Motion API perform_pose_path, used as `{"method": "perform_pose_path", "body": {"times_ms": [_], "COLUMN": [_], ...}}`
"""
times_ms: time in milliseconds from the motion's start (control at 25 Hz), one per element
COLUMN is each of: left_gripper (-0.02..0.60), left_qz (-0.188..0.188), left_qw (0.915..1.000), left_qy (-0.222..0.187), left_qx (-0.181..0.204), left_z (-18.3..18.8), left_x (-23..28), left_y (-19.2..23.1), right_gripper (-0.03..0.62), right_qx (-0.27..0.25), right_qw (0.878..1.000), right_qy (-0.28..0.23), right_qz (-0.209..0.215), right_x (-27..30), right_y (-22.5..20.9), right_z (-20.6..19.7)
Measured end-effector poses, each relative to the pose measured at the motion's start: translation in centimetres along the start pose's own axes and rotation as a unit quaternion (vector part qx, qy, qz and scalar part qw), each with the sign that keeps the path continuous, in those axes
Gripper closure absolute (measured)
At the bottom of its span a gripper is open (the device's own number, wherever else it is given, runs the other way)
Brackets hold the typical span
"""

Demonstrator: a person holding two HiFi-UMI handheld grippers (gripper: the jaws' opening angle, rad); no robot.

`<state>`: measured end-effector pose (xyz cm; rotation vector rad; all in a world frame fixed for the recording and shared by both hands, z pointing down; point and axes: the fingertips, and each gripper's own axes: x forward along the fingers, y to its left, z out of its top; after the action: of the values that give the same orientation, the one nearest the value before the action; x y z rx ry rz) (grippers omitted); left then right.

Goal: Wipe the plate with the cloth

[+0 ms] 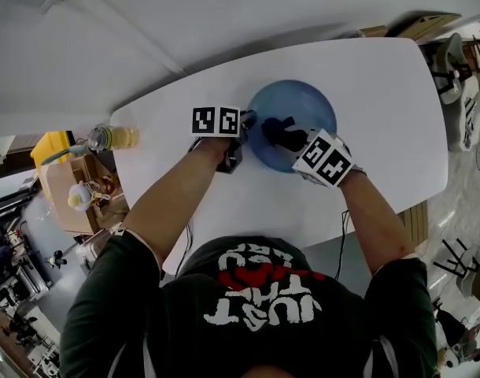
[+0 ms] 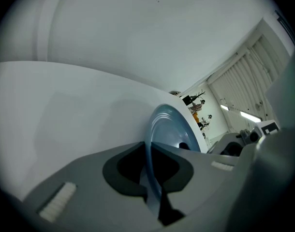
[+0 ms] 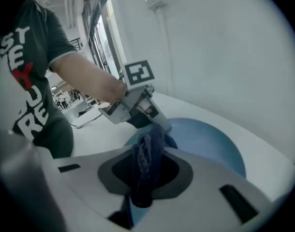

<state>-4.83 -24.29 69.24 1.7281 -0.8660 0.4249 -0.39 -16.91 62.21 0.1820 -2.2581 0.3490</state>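
- On a white table [image 1: 382,116] with rounded corners, a round blue plate [image 1: 303,105] lies face up near the middle, directly ahead of the person. Being a circle, it has no long axis. Its hollow side faces the ceiling.
- Left gripper [image 1: 244,126]: its jaws are pinched onto the plate's left rim. In the left gripper view, the thin blue edge runs straight through the narrow slot between them.
- Right gripper [image 1: 293,140]: its jaws are pressed onto a dark blue cloth [image 1: 281,132], bunched into a thick wad.
- The cloth's length runs along the jaws, out past the tips. It points toward the plate's centre and the left gripper beyond.
- From the head view the cloth sits over the middle of the plate. Whether it is pressing on the glaze cannot be told.
- Each gripper carries a cube with black-and-white square markers.
- The tabletop is bare and glossy apart from the plate.
- A pale wall and pale floor surround the table.
- Beyond the table's left end are a clear bottle [image 1: 114,138] of yellowish liquid, a yellow bin [image 1: 51,146] and an open cardboard box [image 1: 67,187].
- Cluttered furniture lines the right edge of the head view. Windows with vertical blinds show in the left gripper view.
- The person wears a dark T-shirt [image 1: 256,313] with white and red block lettering. The word "JUST" can be read; the rest is unclear.
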Motion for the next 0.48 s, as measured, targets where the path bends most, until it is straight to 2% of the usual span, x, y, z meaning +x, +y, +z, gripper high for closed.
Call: {"method": "perform_pose_path", "body": {"times_ms": [120,200,480], "left_gripper": [0.560,0.560,0.561], "left_qz": [-0.001,-0.003,-0.001], "left_qw": [1.0000,1.0000,1.0000], "left_qy": [0.002,0.003,-0.002], "left_qx": [0.000,0.002,-0.006], "left_z": [0.0,-0.1,0.5], "left_x": [0.0,0.1,-0.1], "left_y": [-0.1,-0.2,0.3], "right_gripper": [0.557,0.557,0.557], "right_qx": [-0.026,-0.019,0.011], "right_qw": [0.999,0.999,0.998], "right_qy": [0.033,0.032,0.020], "right_qz": [0.001,-0.011,-0.050], "right_x": [4.2,5.8,6.0], "right_y": [-0.7,-2.0,-6.0], "right_z": [-0.2,0.5,1.8]}}
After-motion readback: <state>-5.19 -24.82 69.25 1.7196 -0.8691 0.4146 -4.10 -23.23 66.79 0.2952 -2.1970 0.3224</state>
